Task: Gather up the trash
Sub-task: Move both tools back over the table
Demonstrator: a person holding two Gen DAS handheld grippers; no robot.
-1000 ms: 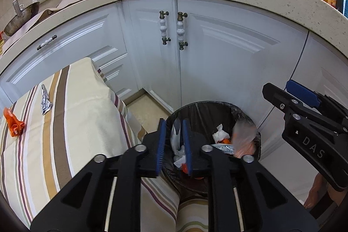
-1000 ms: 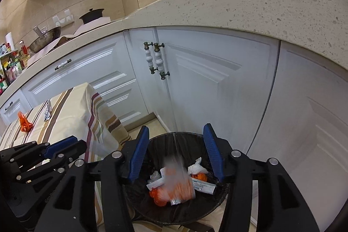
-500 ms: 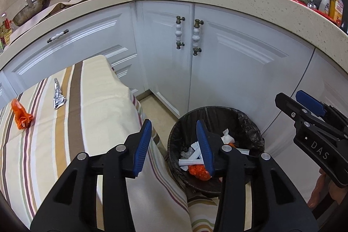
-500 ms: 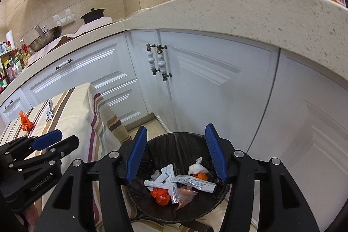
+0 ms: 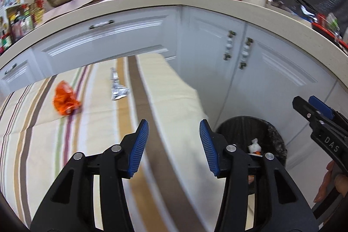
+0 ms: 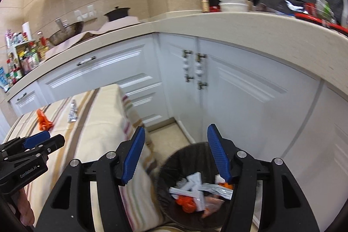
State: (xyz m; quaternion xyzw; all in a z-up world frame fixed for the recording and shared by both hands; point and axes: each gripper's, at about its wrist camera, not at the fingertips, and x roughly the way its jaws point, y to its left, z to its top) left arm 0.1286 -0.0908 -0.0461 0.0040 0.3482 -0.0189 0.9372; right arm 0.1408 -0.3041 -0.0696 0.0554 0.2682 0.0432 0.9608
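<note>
- The left gripper [image 5: 174, 145] is spread wide with nothing between its blue pads [image 5: 139, 149]; it hangs above the striped tabletop [image 5: 91, 145], near the edge that faces the bin.
- The right gripper [image 6: 176, 153] is just as wide apart and just as empty, hovering over the near rim of the black trash bin [image 6: 174, 158] on the floor beside the tabletop.
- Inside the bin lie white wrappers, a silvery sachet and orange scraps (a fair heap, so much of the job looks done).
- Two pieces remain on the tabletop: a crumpled orange wrapper [image 5: 65, 99] and, just beside it toward the cabinets, a silver foil wrapper [image 5: 116, 87]. They lie apart from each other, not touching, and well ahead of the left gripper.
- Judged from this, the step in hand is the return trip, with both tools free and the left one pointed at the leftovers.
- The next move calls for carrying the left gripper forward across the cloth, lowering its fingers either side of one wrapper, and closing low enough to catch thin, flat material without bunching the cloth.
- The foil piece lies flat and may slip (a pinch on its raised, crinkled end looks the safer bet); the orange one stands prouder and should be easier.
</note>
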